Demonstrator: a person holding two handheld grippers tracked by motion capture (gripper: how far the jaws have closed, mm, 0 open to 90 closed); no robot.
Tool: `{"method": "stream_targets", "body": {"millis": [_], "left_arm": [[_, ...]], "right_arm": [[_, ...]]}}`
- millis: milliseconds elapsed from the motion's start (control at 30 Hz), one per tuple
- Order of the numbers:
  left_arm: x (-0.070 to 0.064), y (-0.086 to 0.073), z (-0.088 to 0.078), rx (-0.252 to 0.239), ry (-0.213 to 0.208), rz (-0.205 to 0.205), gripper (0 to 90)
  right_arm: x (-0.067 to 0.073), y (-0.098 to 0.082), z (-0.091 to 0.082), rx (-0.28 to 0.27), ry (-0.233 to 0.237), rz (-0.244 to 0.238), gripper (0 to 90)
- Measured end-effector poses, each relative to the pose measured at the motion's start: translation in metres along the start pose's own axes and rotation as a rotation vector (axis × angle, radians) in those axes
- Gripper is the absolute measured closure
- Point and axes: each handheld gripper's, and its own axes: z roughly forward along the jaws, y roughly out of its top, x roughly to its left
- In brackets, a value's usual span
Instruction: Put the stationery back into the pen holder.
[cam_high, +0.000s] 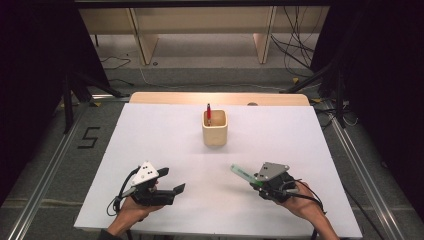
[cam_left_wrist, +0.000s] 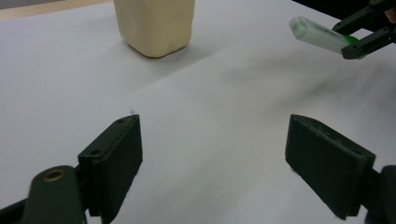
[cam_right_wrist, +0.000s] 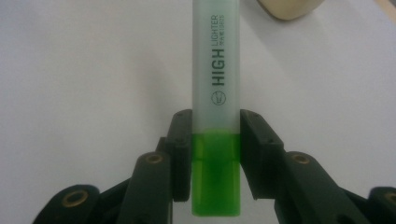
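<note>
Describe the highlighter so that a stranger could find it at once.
On the white table, look near the front edge, at the right gripper. The highlighter is clamped between its jaws, above the surface: a frosted body, a bright green end, unlike the red pen in the cream cup.

A white table (cam_high: 150, 145) with a pale wooden strip along its far edge carries the things. A cream-coloured cup (cam_high: 215, 128) stands on it, far from the person and near the middle.

Your right gripper (cam_right_wrist: 215, 154) jaws cover highlighter (cam_right_wrist: 216, 70) green end sides; tip cut by top edge. Cup (cam_left_wrist: 154, 25) top cropped. Red pen (cam_high: 208, 114) lower part hidden inside cup.
</note>
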Motion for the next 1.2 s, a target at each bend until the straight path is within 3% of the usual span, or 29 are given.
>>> {"method": "stream_targets", "body": {"millis": [100,533,567,600,700,767,800,833,933,967,1100,1133,1200], "left_arm": [[0.0,0.001,0.0,0.005,-0.002,-0.001,18.4],[-0.006,0.01,0.002,0.049,-0.012,0.008,18.4],[-0.007,0.011,0.001,0.05,-0.013,0.012,18.4],[-0.008,0.012,0.001,0.048,-0.016,0.016,18.4],[-0.011,0.016,0.0,0.053,-0.026,0.024,18.3],[-0.013,0.019,-0.001,0.061,-0.027,0.042,18.3],[-0.014,0.021,-0.001,0.064,-0.026,0.046,18.3],[-0.015,0.022,-0.001,0.068,-0.024,0.051,18.3],[-0.016,0.027,-0.001,0.078,-0.03,0.065,18.3],[-0.017,0.029,0.0,0.08,-0.034,0.065,18.5],[-0.023,0.039,0.004,0.118,-0.053,0.103,18.4],[-0.025,0.042,0.005,0.127,-0.059,0.114,18.4],[-0.031,0.049,0.009,0.147,-0.076,0.134,18.4]], "right_arm": [[0.007,0.004,0.0,-0.018,-0.022,-0.043,67.2],[0.027,0.011,0.001,-0.064,-0.088,-0.144,67.2],[0.032,0.013,0.0,-0.079,-0.1,-0.183,67.2],[0.032,0.013,0.0,-0.079,-0.1,-0.183,67.2],[0.043,0.014,0.0,-0.097,-0.159,-0.273,67.3],[0.045,0.015,0.001,-0.1,-0.169,-0.286,67.2],[0.051,0.015,0.001,-0.106,-0.206,-0.346,67.2],[0.051,0.015,0.001,-0.106,-0.206,-0.346,67.2],[0.058,0.015,0.003,-0.104,-0.244,-0.407,67.2],[0.061,0.014,0.004,-0.113,-0.257,-0.46,67.2],[0.068,0.013,0.006,-0.131,-0.3,-0.553,67.3],[0.068,0.013,0.006,-0.131,-0.3,-0.553,67.3],[0.075,0.012,0.008,-0.134,-0.346,-0.614,67.2]]}}
